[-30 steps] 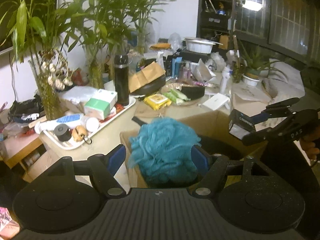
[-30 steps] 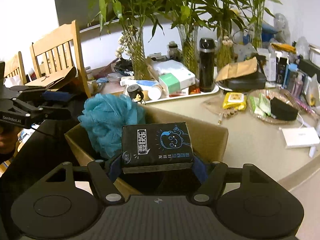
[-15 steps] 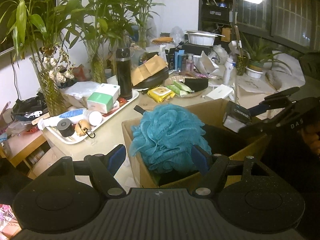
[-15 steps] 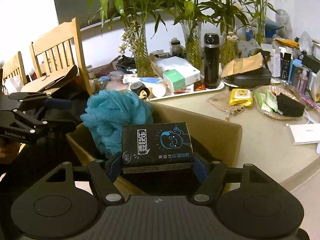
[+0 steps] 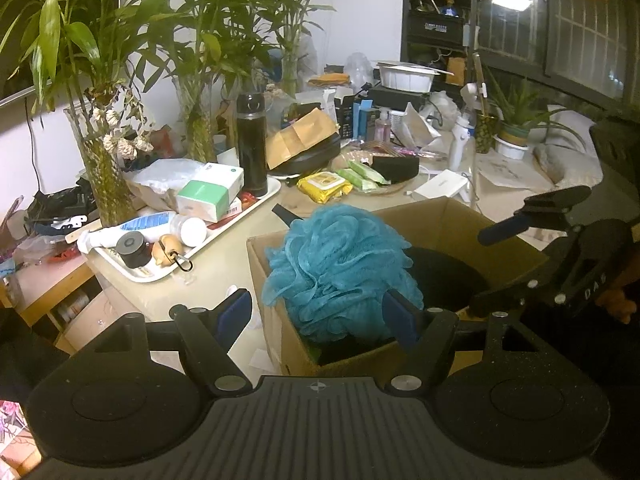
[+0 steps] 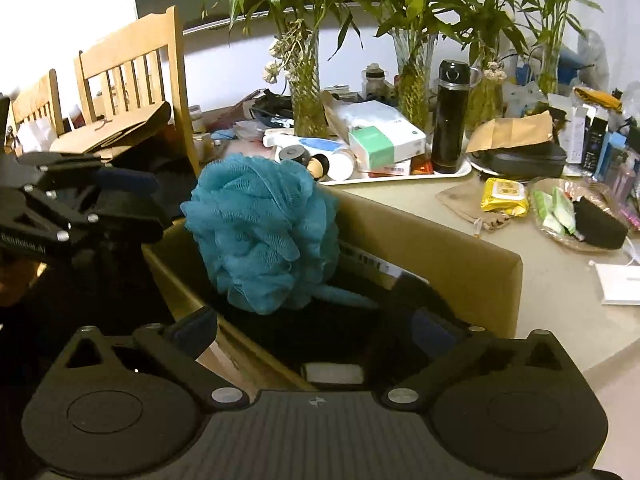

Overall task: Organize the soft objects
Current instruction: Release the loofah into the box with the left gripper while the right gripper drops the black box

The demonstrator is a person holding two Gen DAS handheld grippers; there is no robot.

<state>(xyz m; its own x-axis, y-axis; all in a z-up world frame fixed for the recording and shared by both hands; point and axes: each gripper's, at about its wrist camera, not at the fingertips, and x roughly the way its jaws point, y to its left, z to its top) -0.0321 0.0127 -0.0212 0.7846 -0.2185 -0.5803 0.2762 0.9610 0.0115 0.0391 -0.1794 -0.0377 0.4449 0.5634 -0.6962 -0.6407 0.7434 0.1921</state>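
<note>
Cardboard box (image 5: 448,220): stands open-topped beside the cluttered table (image 5: 224,264). Its interior is dark, so check the fill by what rises above the rim, not by depth.
Bath pouf (image 5: 340,268): teal mesh ball, sitting in the box's near-left corner and bulging well above the rim. It looks only loosely seated – you would do well to press it down toward the middle before you leave it.
Left gripper (image 5: 318,312): jaws spread wide, one pad outside the box wall, the other against the pouf's lower right. Nothing is clamped.
Right gripper (image 6: 314,330): jaws apart over the box interior and holding nothing. A pale edge shows low in the box below it – what it is, you cannot tell from here.
Handling note: mesh springs back and snags. Push with a flat pad rather than pinching, then lift straight up.
Clearance: both tools crowd one opening, so move one at a time.
</note>
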